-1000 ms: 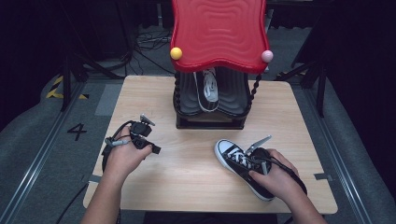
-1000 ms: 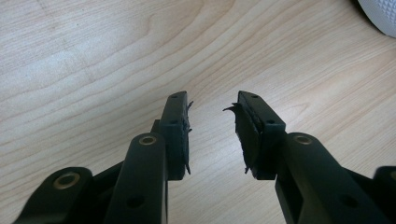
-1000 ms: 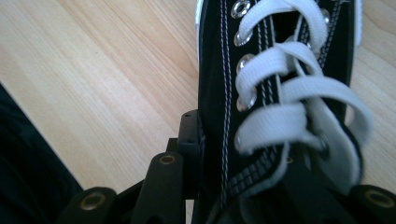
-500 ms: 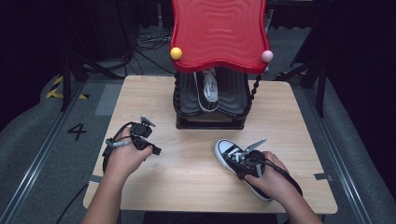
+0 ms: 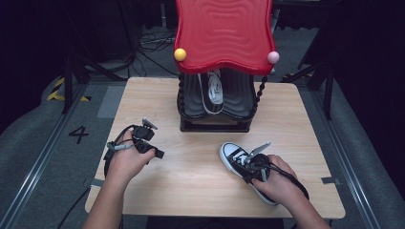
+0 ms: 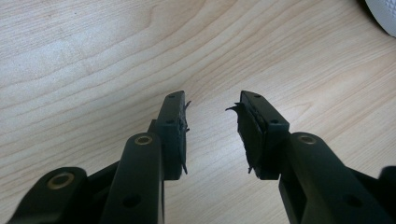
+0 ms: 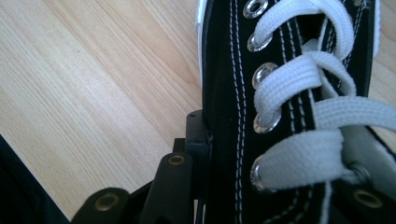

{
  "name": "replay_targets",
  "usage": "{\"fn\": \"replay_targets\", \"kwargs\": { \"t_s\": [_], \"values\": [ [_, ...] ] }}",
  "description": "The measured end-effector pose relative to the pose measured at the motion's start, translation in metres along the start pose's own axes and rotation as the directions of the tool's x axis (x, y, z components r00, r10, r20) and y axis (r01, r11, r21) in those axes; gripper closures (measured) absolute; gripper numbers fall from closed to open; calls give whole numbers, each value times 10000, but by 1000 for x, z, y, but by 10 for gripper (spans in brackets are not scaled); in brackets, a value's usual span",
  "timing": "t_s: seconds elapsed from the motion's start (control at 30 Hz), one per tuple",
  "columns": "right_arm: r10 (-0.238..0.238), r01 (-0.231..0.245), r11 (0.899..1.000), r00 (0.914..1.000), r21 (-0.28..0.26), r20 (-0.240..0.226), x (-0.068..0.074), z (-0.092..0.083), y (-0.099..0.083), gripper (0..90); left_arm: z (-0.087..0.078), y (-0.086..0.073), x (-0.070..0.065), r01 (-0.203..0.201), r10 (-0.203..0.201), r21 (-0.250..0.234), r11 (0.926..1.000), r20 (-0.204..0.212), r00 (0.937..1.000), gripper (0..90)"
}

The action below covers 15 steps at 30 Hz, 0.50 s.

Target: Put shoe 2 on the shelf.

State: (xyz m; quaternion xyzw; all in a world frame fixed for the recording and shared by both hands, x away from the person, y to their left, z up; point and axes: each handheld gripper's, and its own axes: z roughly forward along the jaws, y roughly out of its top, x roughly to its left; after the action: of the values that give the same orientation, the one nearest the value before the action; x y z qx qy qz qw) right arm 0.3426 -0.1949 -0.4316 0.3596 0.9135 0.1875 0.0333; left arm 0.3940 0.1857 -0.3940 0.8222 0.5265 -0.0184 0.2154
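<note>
Between the right tongs (image 5: pixel 252 166) lies the sneaker (image 5: pixel 234 155), clamped.

High view: from above the near edge of the table (image 5: pixel 157 191), facing forward and down. Gripper views: close over the same tabletop, sharing the black sneaker (image 7: pixel 280 116) near its right edge.

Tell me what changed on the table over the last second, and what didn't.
The right gripper slid forward along the black sneaker, from its rear part to the laced middle. Its jaws have just been closing and now press on the sneaker's sides. The sneaker itself barely shifted. The left gripper stayed put over bare table, open and empty. The red-topped rack and the shoe inside it are unchanged.
</note>
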Motion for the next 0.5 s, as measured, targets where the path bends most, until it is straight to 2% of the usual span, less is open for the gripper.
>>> {"fn": "replay_targets", "kwargs": {
  "t_s": [0.13,0.2,0.27,0.33,0.37,0.4,0.43,0.5],
  "values": [
    [201,-199,9995,9997,-250,105,0,-6,1,837,-2,-1,2,64,-64,-81,9999,-3,10000,627],
    [699,-716,9961,9970,-522,-325,-2,-17,1,842,-4,-3,5,134,-134,-111,9998,7,9999,628],
    [881,-910,9937,9950,-653,-465,-2,-22,2,843,-5,-5,8,198,-199,-100,9998,-6,9998,628],
    [842,-871,9939,9954,-676,-452,-1,-25,3,843,-5,-6,8,254,-254,-146,9996,-12,9997,629],
    [789,-817,9937,9961,-761,-389,0,-34,7,843,-5,-6,9,256,-256,-117,9996,-5,9997,629],
    [789,-817,9937,9961,-761,-389,0,-34,7,843,-6,-7,9,283,-283,-114,9995,-9,9996,629],
    [736,-767,9932,9965,-875,-386,0,-43,11,843,-6,-7,10,291,-291,-157,9995,-19,9996,629],
    [690,-723,9929,9969,-943,-377,1,-48,13,842,-7,-8,9,356,-356,-222,9991,-9,9994,629]
  ]
}}
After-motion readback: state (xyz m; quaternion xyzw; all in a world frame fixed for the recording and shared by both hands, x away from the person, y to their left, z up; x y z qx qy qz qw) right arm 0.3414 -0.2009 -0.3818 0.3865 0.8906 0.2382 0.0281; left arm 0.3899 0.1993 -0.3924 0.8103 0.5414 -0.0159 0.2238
